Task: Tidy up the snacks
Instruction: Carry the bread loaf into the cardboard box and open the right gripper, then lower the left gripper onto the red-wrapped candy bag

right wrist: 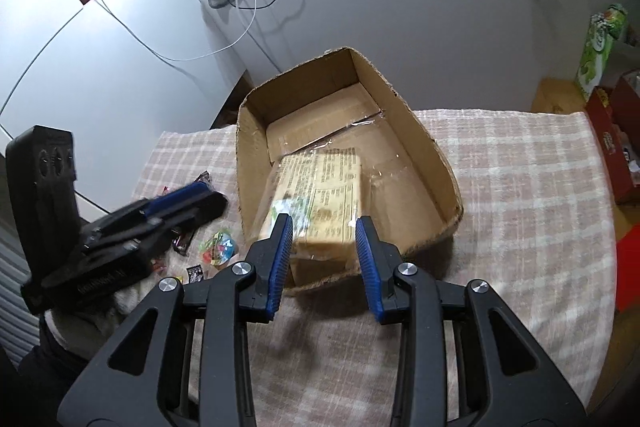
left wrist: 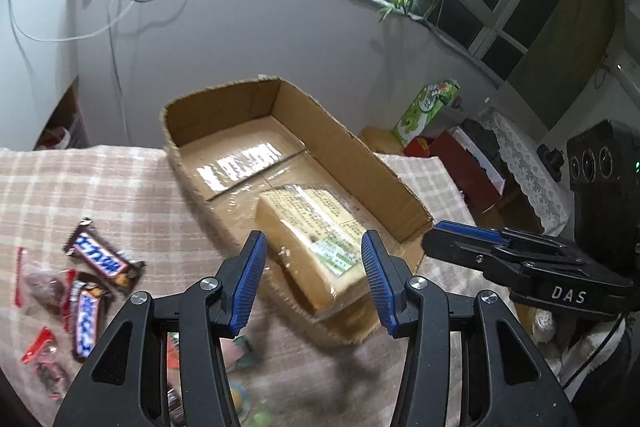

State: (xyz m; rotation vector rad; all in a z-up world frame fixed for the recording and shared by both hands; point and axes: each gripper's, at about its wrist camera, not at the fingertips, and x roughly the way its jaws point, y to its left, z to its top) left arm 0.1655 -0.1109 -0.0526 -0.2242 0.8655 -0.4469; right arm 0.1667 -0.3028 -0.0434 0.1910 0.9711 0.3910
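Both grippers, left gripper (left wrist: 314,281) and right gripper (right wrist: 322,263), gape empty. Only the left view shows candy bars (left wrist: 100,263) at nine o'clock of the box (left wrist: 394,183).

We carry two matching tools. Our left gripper (left wrist: 314,259) is matte black plastic, its two fingers (left wrist: 250,279) lined with ribbed blue pads, with round silver screws at the pivots and triangular cut-outs in the broad arms. Our right gripper (right wrist: 322,251) is built the same way. Seen from the side, each has a black block behind it with three round recesses; white letters "DAS" mark the right one's body, and a small green light glows on its block.
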